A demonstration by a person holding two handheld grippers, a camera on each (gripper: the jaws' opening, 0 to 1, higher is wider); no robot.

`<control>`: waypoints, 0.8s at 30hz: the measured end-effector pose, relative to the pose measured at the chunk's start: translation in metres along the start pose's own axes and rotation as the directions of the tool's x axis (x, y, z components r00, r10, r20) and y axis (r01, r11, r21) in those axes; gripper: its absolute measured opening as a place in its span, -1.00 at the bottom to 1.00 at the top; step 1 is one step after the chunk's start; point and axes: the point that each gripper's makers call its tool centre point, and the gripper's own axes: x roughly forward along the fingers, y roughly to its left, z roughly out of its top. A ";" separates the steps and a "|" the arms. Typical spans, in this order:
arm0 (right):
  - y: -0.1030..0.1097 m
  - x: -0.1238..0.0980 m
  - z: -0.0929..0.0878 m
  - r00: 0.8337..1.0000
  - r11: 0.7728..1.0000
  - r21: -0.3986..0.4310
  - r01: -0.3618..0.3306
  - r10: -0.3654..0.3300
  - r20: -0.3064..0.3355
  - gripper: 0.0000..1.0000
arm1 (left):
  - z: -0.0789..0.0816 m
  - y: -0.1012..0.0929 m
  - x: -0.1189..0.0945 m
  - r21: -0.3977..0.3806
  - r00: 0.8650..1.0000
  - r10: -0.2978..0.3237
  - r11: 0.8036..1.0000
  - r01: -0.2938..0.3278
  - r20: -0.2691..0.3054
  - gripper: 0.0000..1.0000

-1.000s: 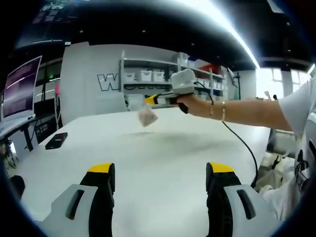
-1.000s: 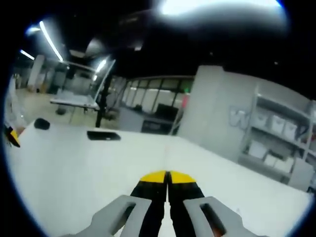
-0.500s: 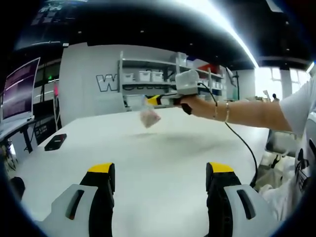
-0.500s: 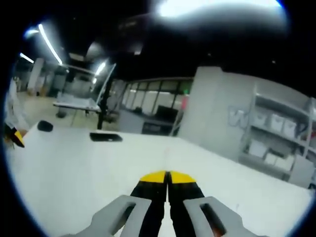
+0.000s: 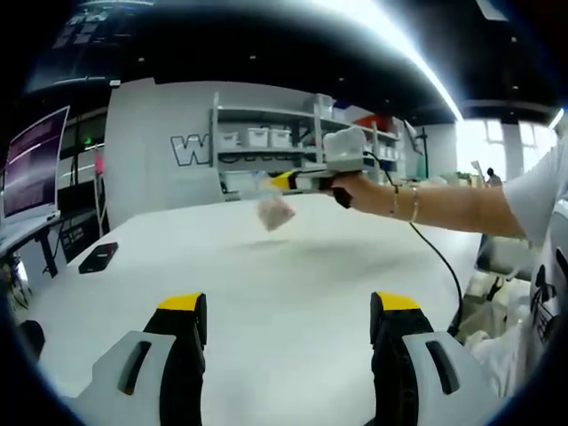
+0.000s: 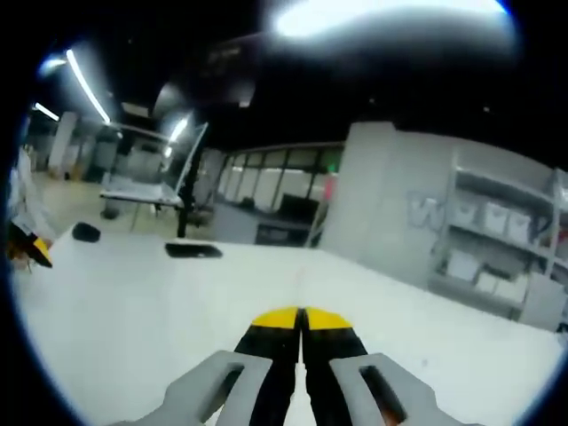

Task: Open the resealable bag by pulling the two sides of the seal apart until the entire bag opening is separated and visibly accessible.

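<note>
Your left gripper (image 5: 286, 330): matt grey plastic jaws, yellow tips, black inner faces | your right gripper (image 6: 300, 321): same matt grey plastic, yellow-and-black tips | resealable bag (image 5: 275, 211): thin, crinkled, translucent plastic film | table (image 5: 293, 266): smooth matt white top | phone (image 5: 97, 258): glossy black slab | bracelets (image 5: 404, 201): shiny metal.

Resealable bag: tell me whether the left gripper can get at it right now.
Probably yes: the left gripper is open, the bag hangs from the right gripper above the table, with nothing between.
</note>
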 end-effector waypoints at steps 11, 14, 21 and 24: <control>0.003 -0.006 0.003 1.000 1.000 0.005 -0.005 0.005 0.017 -1.00 | 0.001 -0.001 0.000 0.003 1.000 -0.002 1.000 0.002 0.002 0.49; 0.003 -0.008 0.004 1.000 1.000 0.005 -0.006 0.006 0.023 -1.00 | 0.002 -0.001 0.000 0.004 1.000 -0.001 1.000 0.001 0.004 0.49; 0.007 -0.012 0.003 0.999 1.000 0.013 -0.012 0.012 0.030 -1.00 | 0.002 -0.002 0.000 0.004 1.000 -0.004 1.000 0.004 0.003 0.49; 0.007 -0.013 0.003 0.999 1.000 0.015 -0.014 0.013 0.034 -1.00 | 0.002 -0.003 0.000 0.005 1.000 -0.005 1.000 0.005 0.003 0.49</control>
